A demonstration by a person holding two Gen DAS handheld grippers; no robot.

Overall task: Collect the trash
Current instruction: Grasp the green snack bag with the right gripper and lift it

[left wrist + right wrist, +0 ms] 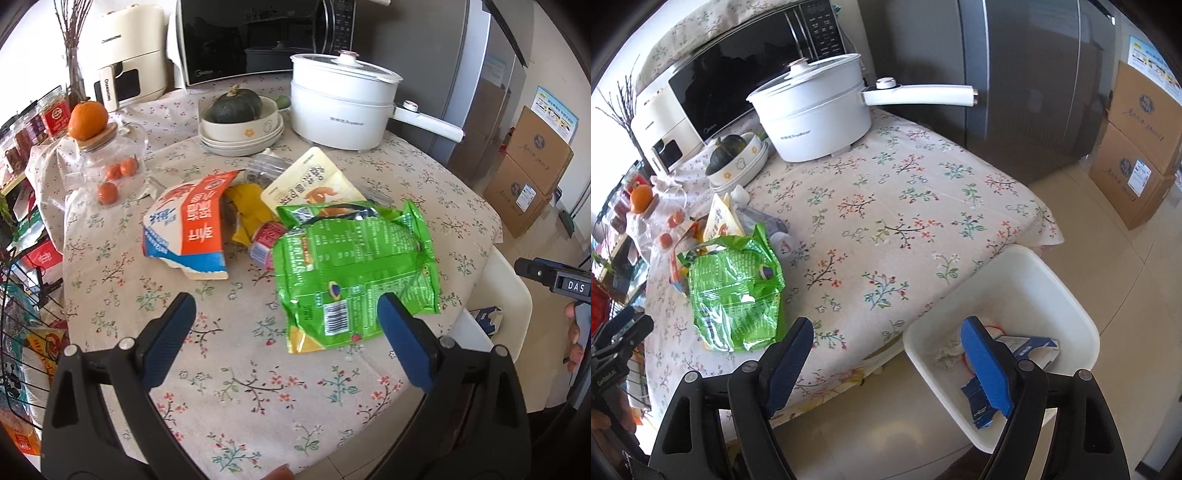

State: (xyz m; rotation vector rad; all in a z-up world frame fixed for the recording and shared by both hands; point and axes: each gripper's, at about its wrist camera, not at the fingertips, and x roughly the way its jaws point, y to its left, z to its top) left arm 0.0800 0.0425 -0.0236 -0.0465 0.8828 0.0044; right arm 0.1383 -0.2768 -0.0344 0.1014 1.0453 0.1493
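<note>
Trash lies in a heap on the floral tablecloth (229, 387): a green snack bag (354, 266), a torn orange and blue carton (188, 229), a yellow wrapper (251, 214), a beige pouch (314, 184) and a clear plastic bottle (266, 166). My left gripper (286, 306) hovers open above the cloth just in front of the green bag, nothing between its fingers. My right gripper (886, 336) is open and empty over the table's corner, beside the white bin (1067, 306) on the floor. The bin holds a blue carton (1030, 347) and crumpled paper (947, 354). The green bag (735, 284) lies to the left.
At the back stand a white electric pot (340, 107) with a long handle, a bowl with a dark squash (236, 110), a microwave (258, 37) and a jar topped by an orange (88, 120). Cardboard boxes (1141, 147) are stacked on the floor beside a grey fridge (1015, 74).
</note>
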